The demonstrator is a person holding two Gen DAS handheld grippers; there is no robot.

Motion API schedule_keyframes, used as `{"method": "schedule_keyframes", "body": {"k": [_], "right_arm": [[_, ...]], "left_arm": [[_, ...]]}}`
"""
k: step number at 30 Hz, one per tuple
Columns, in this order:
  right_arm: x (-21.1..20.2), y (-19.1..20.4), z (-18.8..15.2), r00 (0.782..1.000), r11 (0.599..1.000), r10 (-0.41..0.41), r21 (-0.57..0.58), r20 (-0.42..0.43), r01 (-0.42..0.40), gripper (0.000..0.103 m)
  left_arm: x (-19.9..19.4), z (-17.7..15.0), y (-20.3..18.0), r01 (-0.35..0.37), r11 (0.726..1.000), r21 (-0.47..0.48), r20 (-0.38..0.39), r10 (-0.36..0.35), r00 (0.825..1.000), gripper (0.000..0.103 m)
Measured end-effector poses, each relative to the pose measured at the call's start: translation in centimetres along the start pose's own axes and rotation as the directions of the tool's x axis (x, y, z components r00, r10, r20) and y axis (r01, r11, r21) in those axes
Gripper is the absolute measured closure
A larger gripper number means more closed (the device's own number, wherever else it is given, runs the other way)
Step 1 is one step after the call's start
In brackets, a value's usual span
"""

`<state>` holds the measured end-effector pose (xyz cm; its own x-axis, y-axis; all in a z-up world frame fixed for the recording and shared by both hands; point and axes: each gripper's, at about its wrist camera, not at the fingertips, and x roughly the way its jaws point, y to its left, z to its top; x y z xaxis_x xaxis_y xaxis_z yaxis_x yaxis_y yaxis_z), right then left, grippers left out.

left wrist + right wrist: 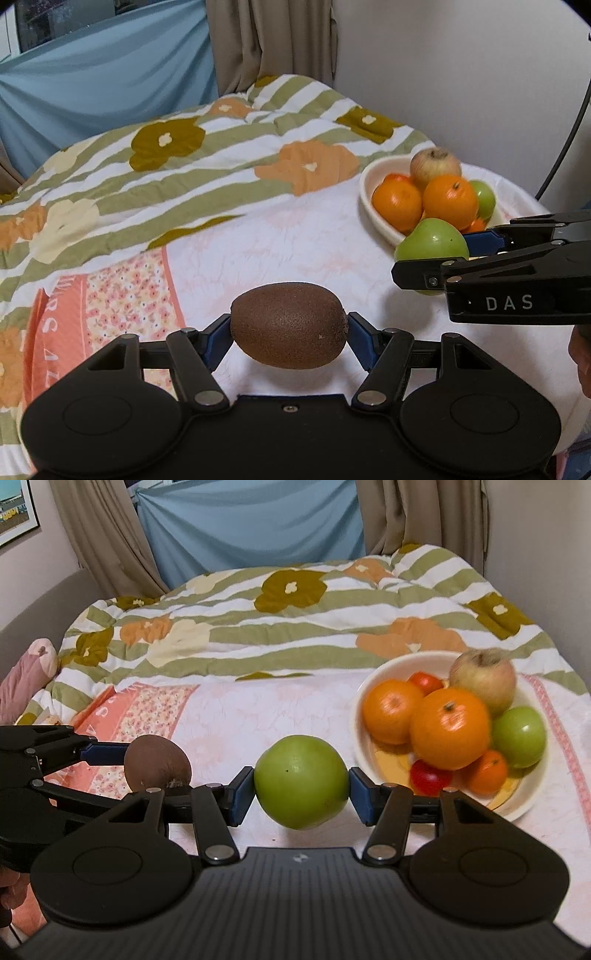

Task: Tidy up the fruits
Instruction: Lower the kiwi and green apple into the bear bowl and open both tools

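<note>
Your left gripper [289, 334] is clenched on a fuzzy brown oval kiwi [289, 325], held off the bed's pale floral sheet [277, 240]. Your right gripper [302, 792] grasps a smooth round green apple [301, 781] between its blue pads [241, 797], just left of the cream ceramic bowl [532, 794], which holds oranges [450, 728], another green apple [521, 736], a pale reddish apple [483, 681] and small red fruits [430, 777].

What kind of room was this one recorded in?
Most likely a bedroom: the fruit bowl sits on a bed with a floral quilt, with curtains behind and a framed picture on the wall.
</note>
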<state>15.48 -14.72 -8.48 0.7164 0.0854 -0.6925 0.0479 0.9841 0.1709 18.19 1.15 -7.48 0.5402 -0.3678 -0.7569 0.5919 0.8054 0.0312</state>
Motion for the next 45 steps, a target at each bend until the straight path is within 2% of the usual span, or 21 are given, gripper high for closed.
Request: {"method": "schedule_keyframes", "body": {"k": [11,19,30,38,45], "right_arm": [[-5.6,-4.3,1.4,0.999,1.0,-0.003,-0.03,0.043,0.004,0.033],[-7.9,-9.1,2.2,0.998,0.999,-0.025,-0.026,0.063,0.027,0.033],[-7.0,-14.4,3.7,0.998,0.999,-0.033,-0.025,0.057,0.034,0.033],[-4.9,-17.1,4.4,0.999,0.999,-0.016,-0.028,0.03,0.017,0.033],[-3.5,-18.6,4.5,1.0,1.0,-0.004,-0.025,0.012,0.005,0.033]], "left_arm": [[-3.2,3.4,-4.0,-0.03,0.998,-0.048,0.07,0.034,0.997,0.033],[-2.7,6.8,-6.9,-0.022,0.999,-0.046,0.11,0.027,0.994,0.033],[1.8,11.5,-10.3,-0.005,1.0,-0.026,0.108,0.007,0.994,0.033],[6.8,14.2,-11.3,0.017,0.999,-0.049,0.056,-0.015,0.998,0.033],[10.2,15.2,-12.2,0.028,0.999,-0.042,0.005,-0.028,1.0,0.033]]}}
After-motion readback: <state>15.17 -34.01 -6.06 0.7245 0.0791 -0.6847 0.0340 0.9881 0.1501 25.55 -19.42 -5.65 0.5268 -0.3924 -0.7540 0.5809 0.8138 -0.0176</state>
